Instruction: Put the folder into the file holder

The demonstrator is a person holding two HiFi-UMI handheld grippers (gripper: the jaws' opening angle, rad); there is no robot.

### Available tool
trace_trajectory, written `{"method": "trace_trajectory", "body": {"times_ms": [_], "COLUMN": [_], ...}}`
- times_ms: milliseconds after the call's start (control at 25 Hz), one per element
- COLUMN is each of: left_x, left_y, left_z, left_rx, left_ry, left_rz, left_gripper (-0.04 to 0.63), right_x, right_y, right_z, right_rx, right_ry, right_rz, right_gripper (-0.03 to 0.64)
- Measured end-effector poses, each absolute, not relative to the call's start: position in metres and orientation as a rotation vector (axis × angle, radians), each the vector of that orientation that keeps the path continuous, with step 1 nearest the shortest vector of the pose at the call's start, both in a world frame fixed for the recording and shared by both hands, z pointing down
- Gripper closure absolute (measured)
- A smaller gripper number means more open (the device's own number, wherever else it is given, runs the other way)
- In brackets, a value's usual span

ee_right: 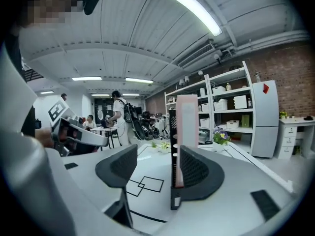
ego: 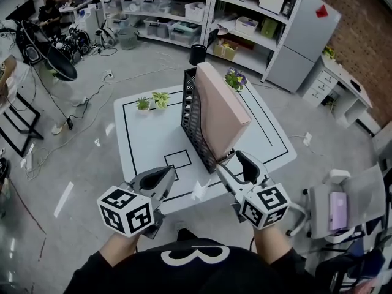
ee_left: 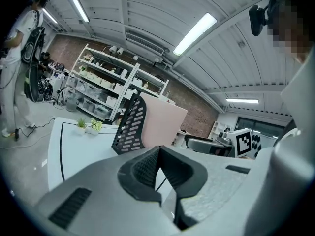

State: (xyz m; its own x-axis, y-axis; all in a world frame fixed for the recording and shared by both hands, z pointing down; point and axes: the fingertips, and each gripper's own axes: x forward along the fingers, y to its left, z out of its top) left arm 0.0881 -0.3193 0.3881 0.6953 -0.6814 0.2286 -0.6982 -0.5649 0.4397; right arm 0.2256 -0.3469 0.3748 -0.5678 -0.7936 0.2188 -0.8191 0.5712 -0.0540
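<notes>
A pink folder (ego: 222, 109) stands upright inside the black mesh file holder (ego: 191, 118) at the middle of the white table (ego: 144, 139). My right gripper (ego: 234, 159) is open just in front of the folder's near lower corner, and its pads touch nothing. In the right gripper view the folder's edge (ee_right: 187, 127) and the holder (ee_right: 173, 132) rise ahead, close to the right finger, with my right gripper (ee_right: 156, 156) wide apart. My left gripper (ego: 170, 173) hovers over the table's front edge, shut and empty. The left gripper view has my left gripper (ee_left: 158, 150) with tips together; the holder (ee_left: 129, 127) and folder (ee_left: 160, 122) stand beyond.
Two small potted plants (ego: 153, 100) sit at the table's far left, a purple flower pot (ego: 235, 78) at the far right. Black tape lines mark the tabletop. A white scrap (ego: 199, 190) lies at the front edge. Shelves (ego: 184, 11) stand behind, a chair (ego: 343, 210) to the right.
</notes>
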Motion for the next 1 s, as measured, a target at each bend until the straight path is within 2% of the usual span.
{"method": "trace_trajectory", "body": {"times_ms": [40, 200, 320, 480, 1000], "left_x": [0.088, 0.088, 0.089, 0.093, 0.104], "left_y": [-0.312, -0.280, -0.257, -0.227, -0.181], "left_z": [0.382, 0.366, 0.357, 0.352, 0.348], "left_rx": [2.412, 2.453, 2.487, 2.537, 2.596], "left_ry": [-1.055, -1.036, -1.009, -0.983, -0.944], "left_rz": [0.038, 0.011, -0.003, -0.005, 0.024], "left_gripper": [0.589, 0.589, 0.589, 0.589, 0.589], "right_x": [0.220, 0.203, 0.193, 0.187, 0.184], "right_y": [-0.336, -0.294, -0.266, -0.232, -0.184], "right_z": [0.369, 0.356, 0.355, 0.358, 0.354], "right_rx": [1.340, 1.272, 1.225, 1.186, 1.186], "right_ry": [-2.660, -2.764, -2.808, -2.843, -2.843], "right_rz": [0.222, 0.271, 0.368, 0.442, 0.362], "right_gripper": [0.355, 0.518, 0.583, 0.612, 0.614]}}
